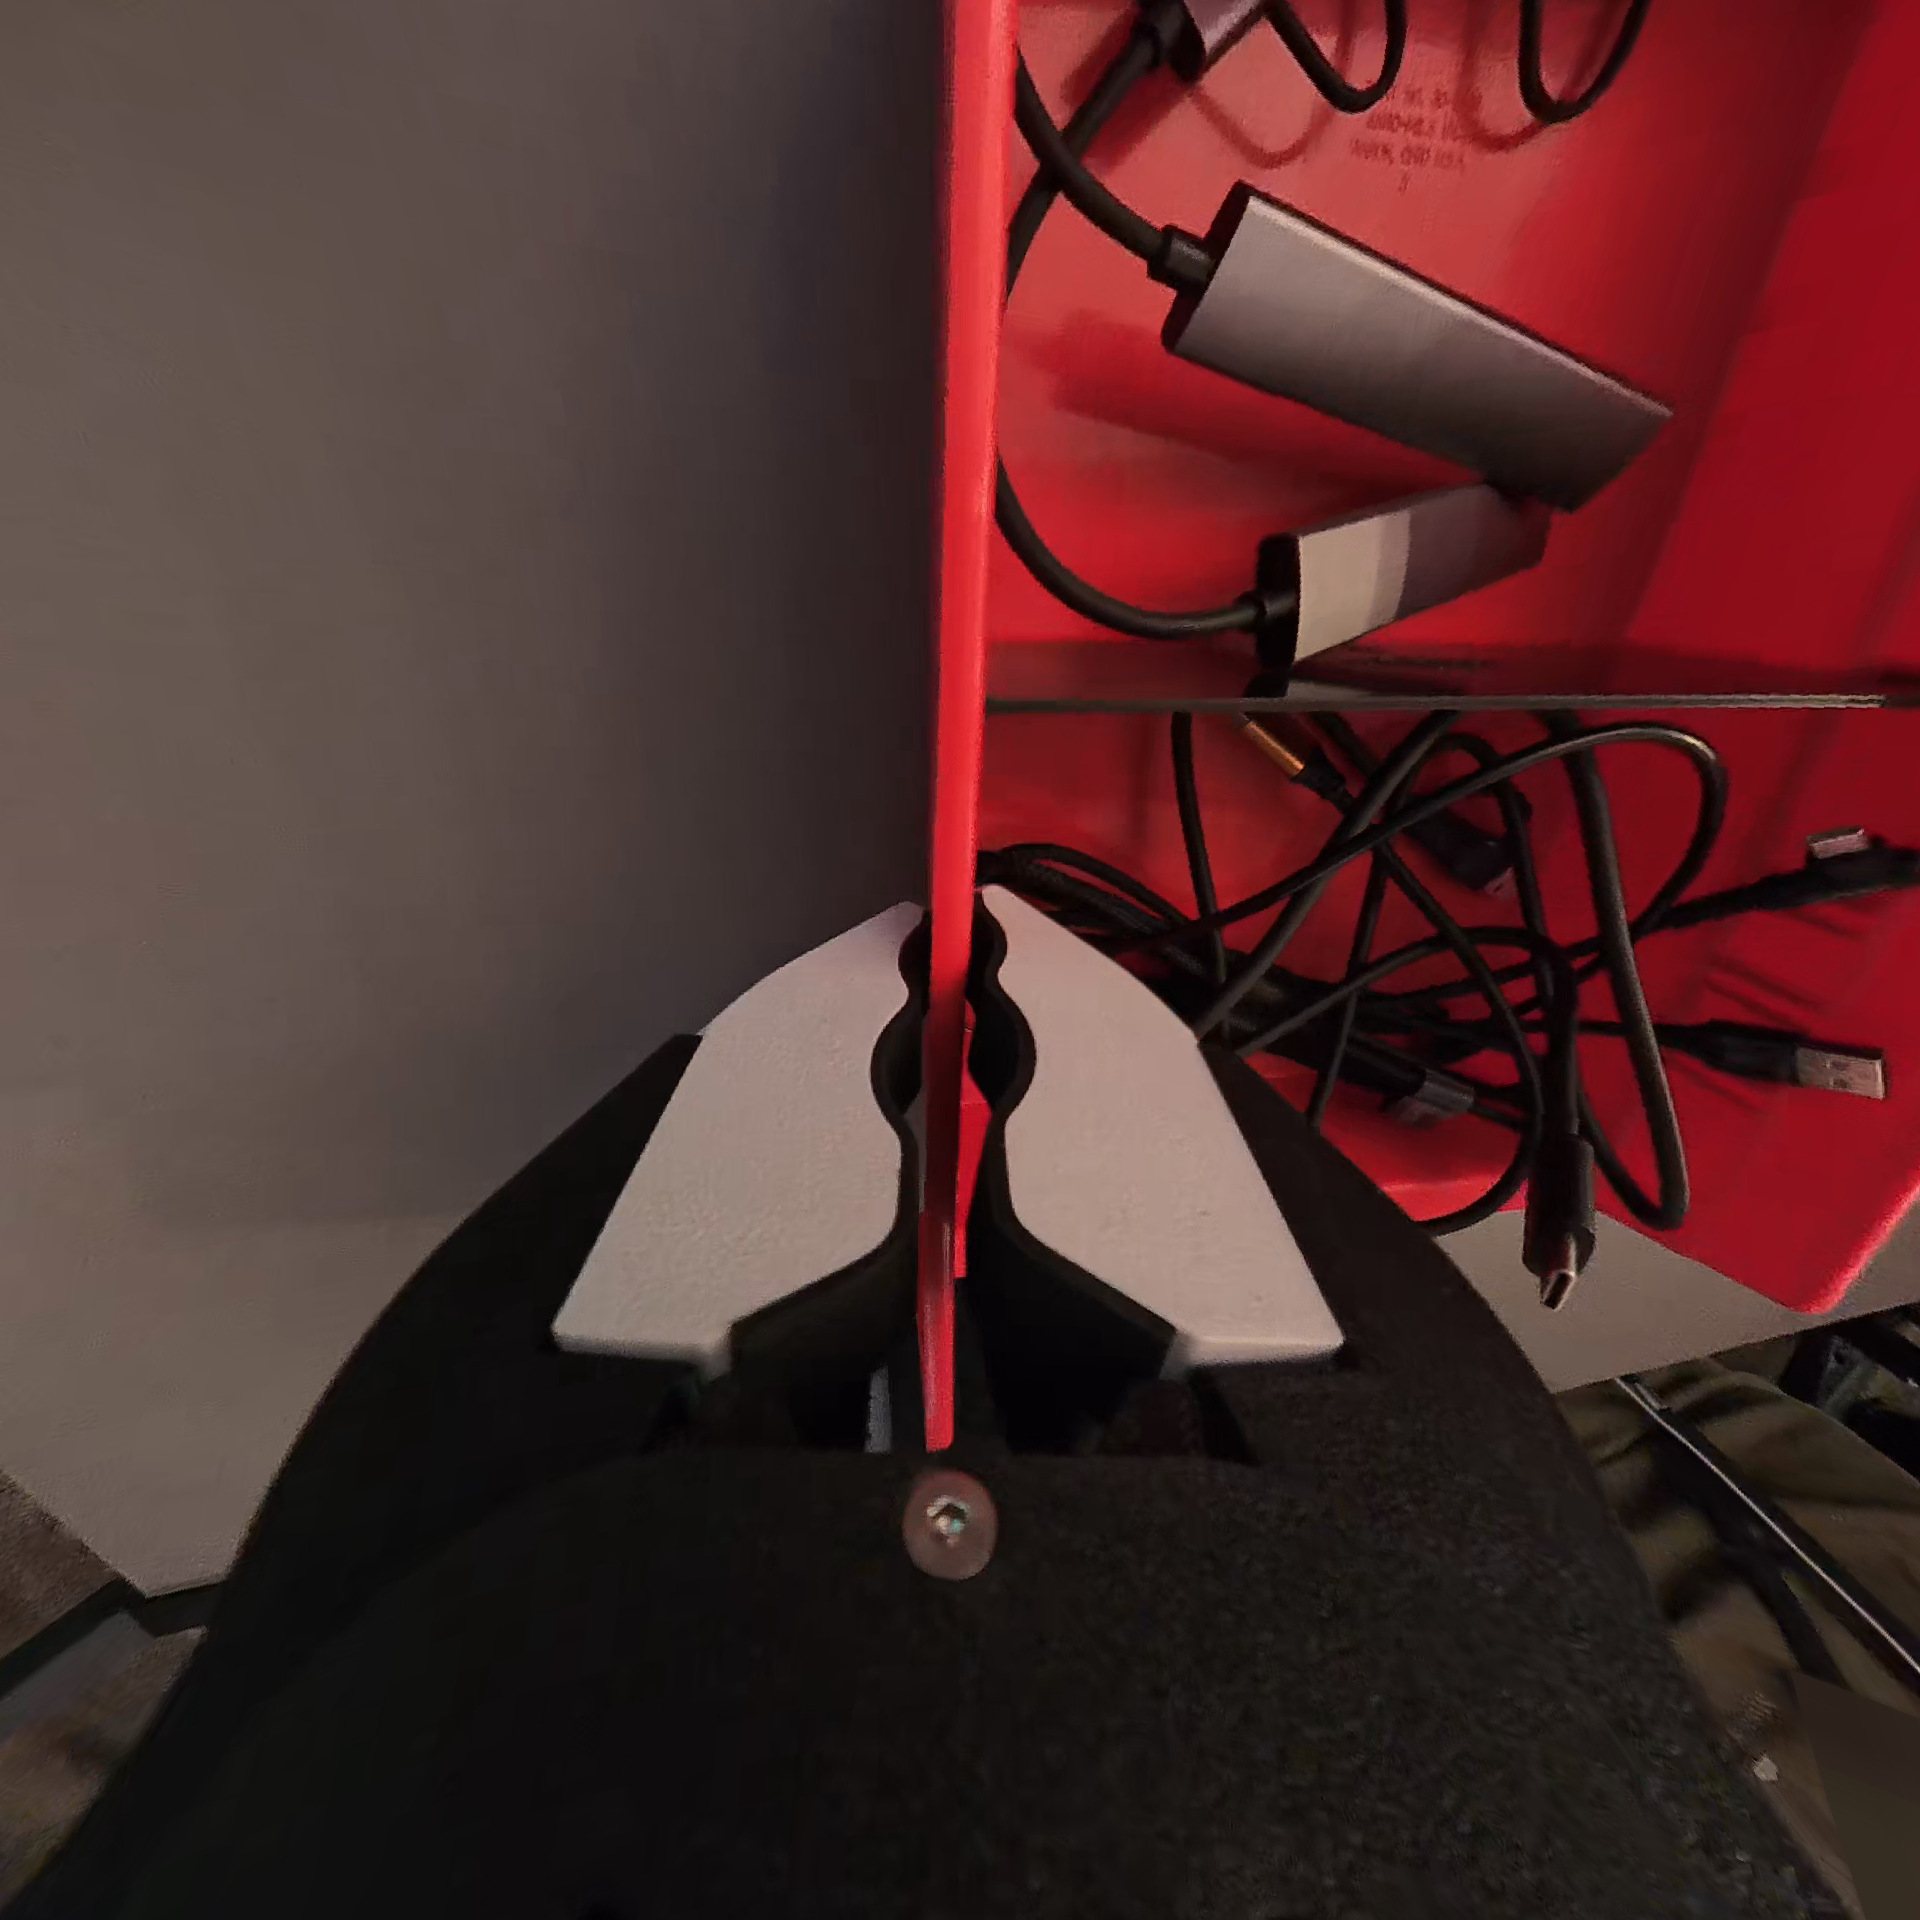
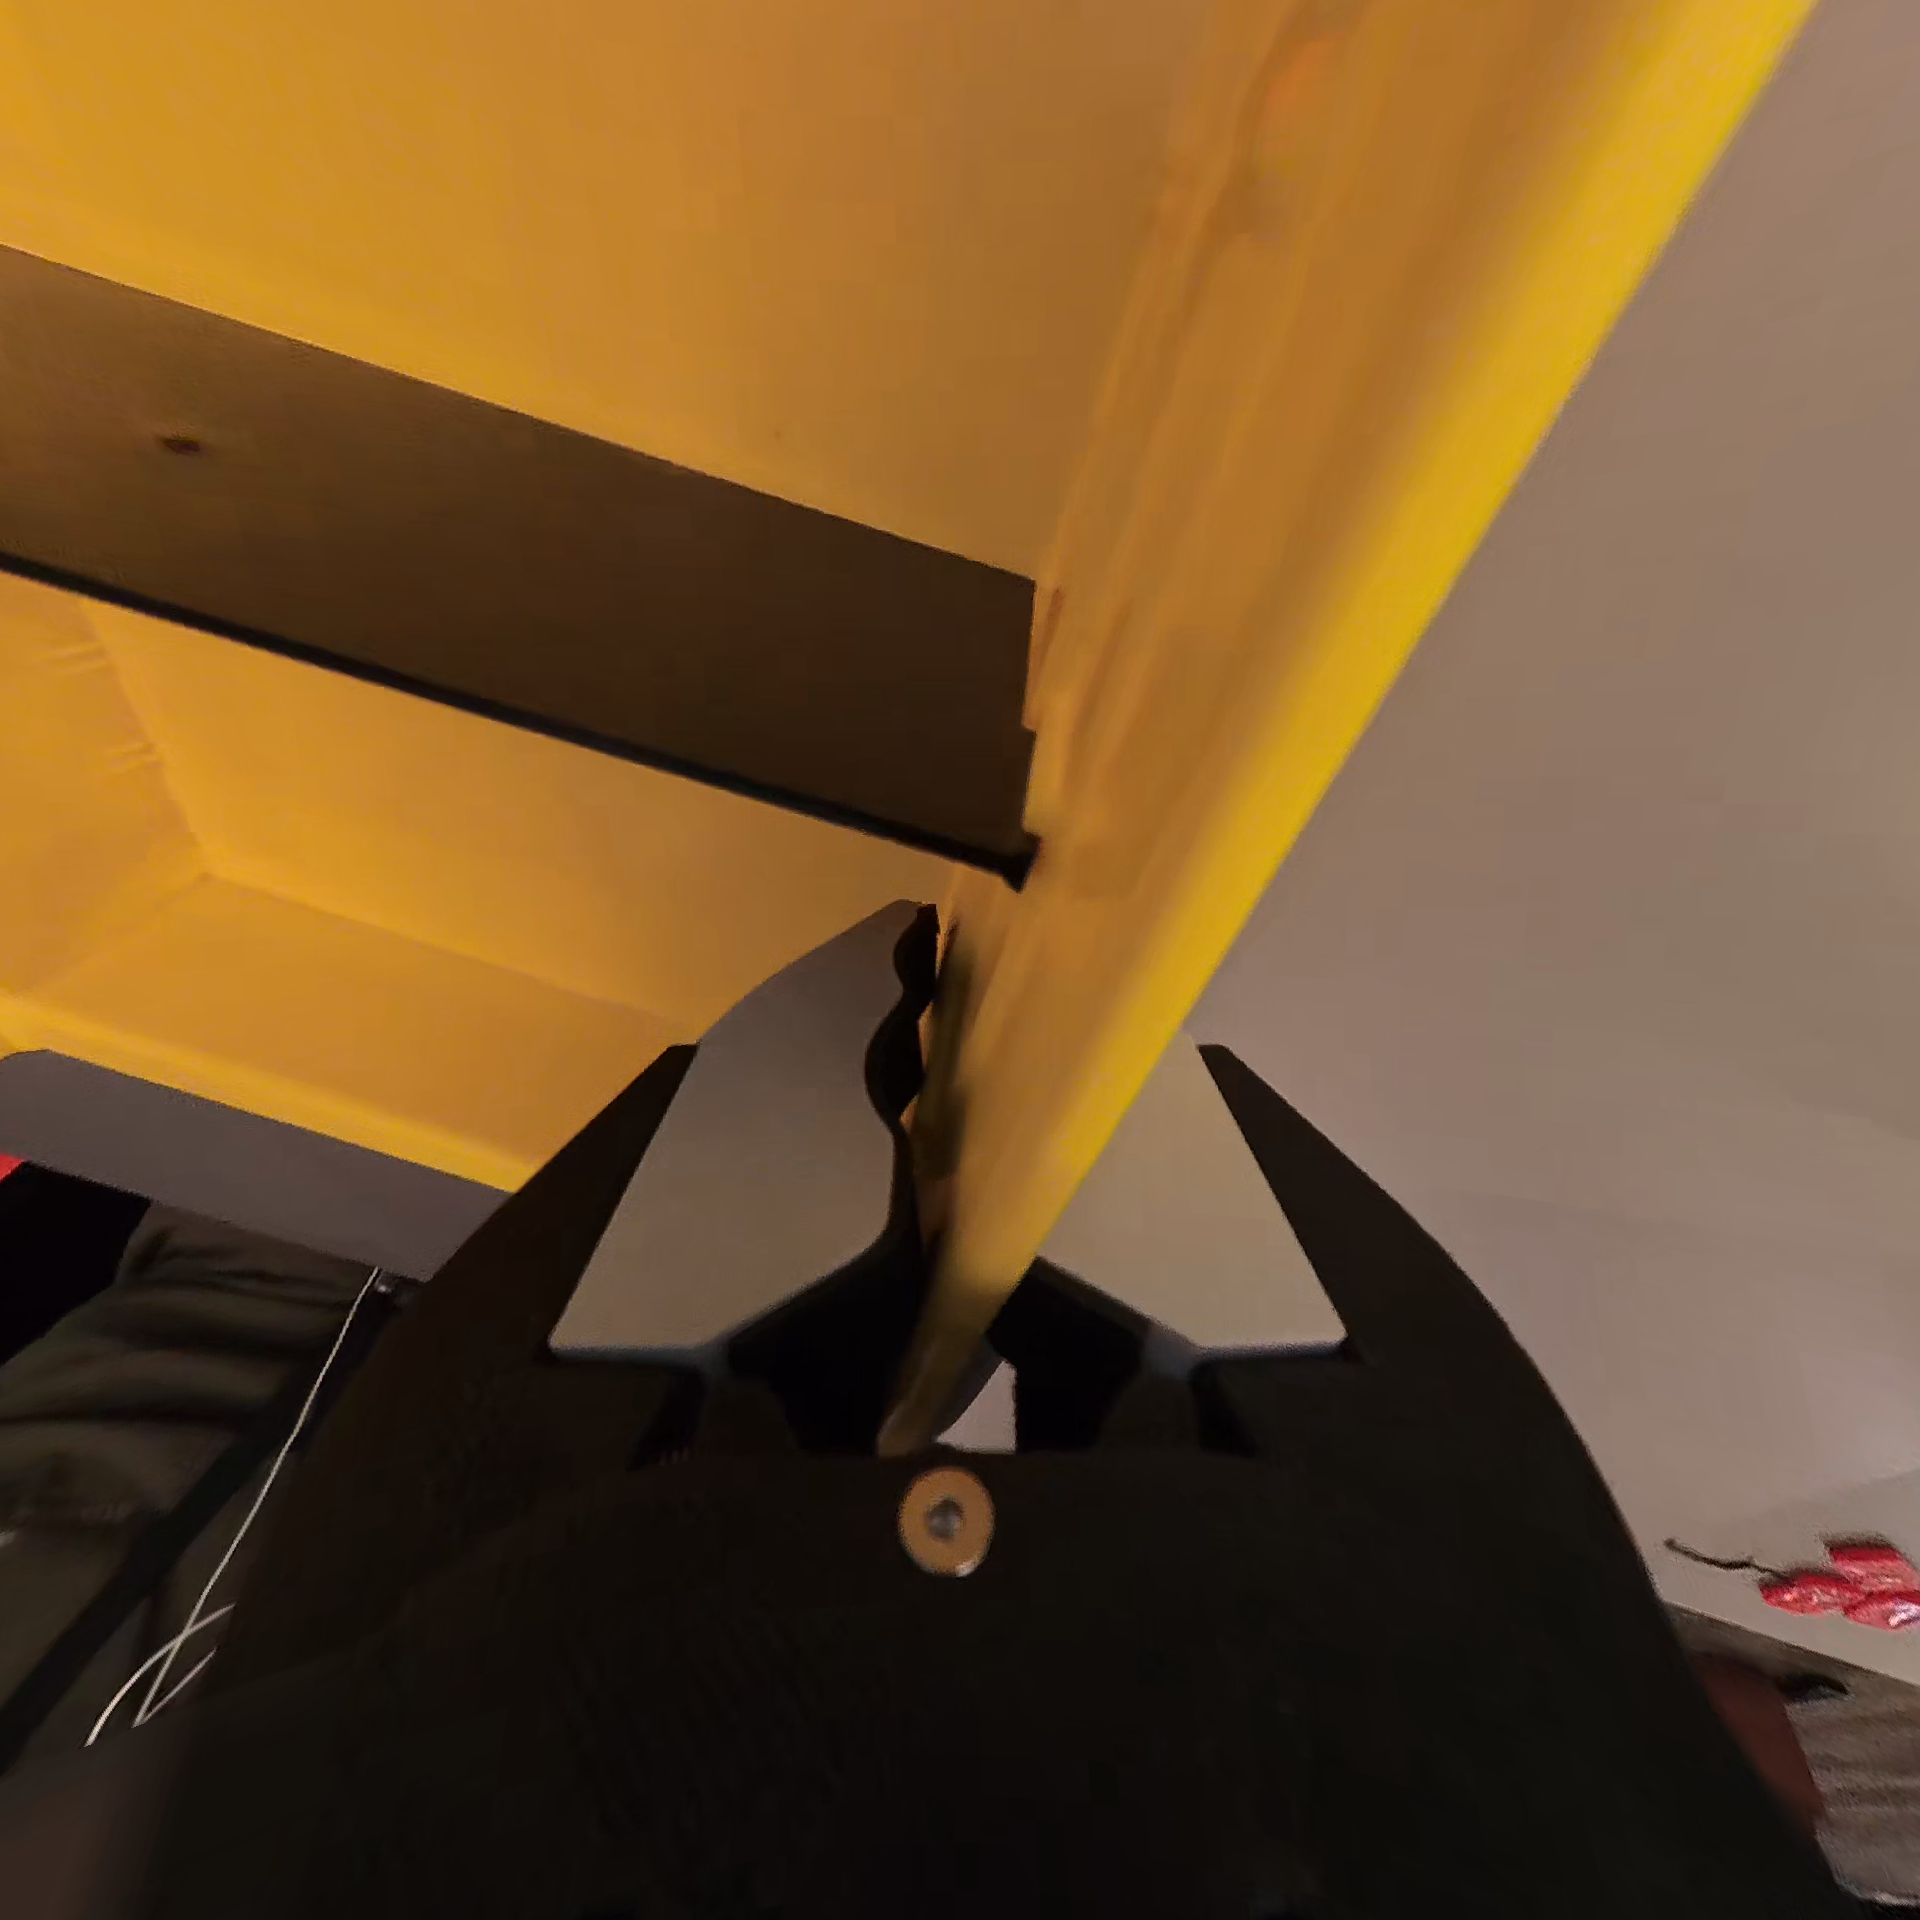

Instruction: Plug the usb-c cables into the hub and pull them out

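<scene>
Your left tongs [image 1: 948, 966] are clamped on the red bin's [image 1: 1714, 582] side wall; your right tongs [image 2: 940, 997] grip the yellow bin's [image 2: 623, 260] wall. Hubs [image 1: 1423, 343] sit in the red bin's far compartment, right of the left tongs. Tangled cables [image 1: 1538, 997] fill the near compartment, beside the fingers.

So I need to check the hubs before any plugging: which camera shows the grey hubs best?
The left wrist view. Two grey hubs lie in the far compartment of the red bin, beyond the tangled cables. The right wrist view shows no hubs, only a yellow bin whose wall the right tongs clamp.
</scene>
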Action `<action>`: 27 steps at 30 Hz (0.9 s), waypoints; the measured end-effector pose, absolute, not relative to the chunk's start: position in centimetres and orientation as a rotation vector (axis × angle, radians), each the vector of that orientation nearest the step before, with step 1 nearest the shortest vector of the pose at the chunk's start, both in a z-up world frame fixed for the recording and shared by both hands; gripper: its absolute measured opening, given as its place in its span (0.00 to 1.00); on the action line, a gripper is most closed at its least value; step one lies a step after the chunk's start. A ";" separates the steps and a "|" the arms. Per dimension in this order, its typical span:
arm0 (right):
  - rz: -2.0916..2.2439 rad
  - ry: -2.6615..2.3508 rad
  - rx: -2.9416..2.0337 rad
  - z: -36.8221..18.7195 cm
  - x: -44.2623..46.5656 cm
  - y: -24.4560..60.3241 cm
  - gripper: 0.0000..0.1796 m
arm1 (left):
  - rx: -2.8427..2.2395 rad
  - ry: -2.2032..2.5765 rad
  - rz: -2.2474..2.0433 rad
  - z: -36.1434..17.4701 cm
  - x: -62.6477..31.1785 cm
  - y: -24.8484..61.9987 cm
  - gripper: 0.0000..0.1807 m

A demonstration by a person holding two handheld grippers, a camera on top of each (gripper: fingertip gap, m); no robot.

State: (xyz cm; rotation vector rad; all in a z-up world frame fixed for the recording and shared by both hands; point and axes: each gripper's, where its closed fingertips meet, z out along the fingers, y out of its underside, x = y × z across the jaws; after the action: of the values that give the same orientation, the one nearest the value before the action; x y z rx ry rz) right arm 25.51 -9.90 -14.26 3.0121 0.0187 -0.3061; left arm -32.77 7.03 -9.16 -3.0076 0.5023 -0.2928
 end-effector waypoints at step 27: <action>-0.328 0.042 3.002 -12.8 25.6 -11.4 0.09 | -2.884 0.452 -0.398 -8.6 -34.7 5.8 0.10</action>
State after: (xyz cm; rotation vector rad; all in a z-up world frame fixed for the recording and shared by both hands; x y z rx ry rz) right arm 25.56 -11.36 -12.78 3.0023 0.0424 -0.3283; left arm -34.67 5.76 -8.61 -2.8842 0.4525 -0.3985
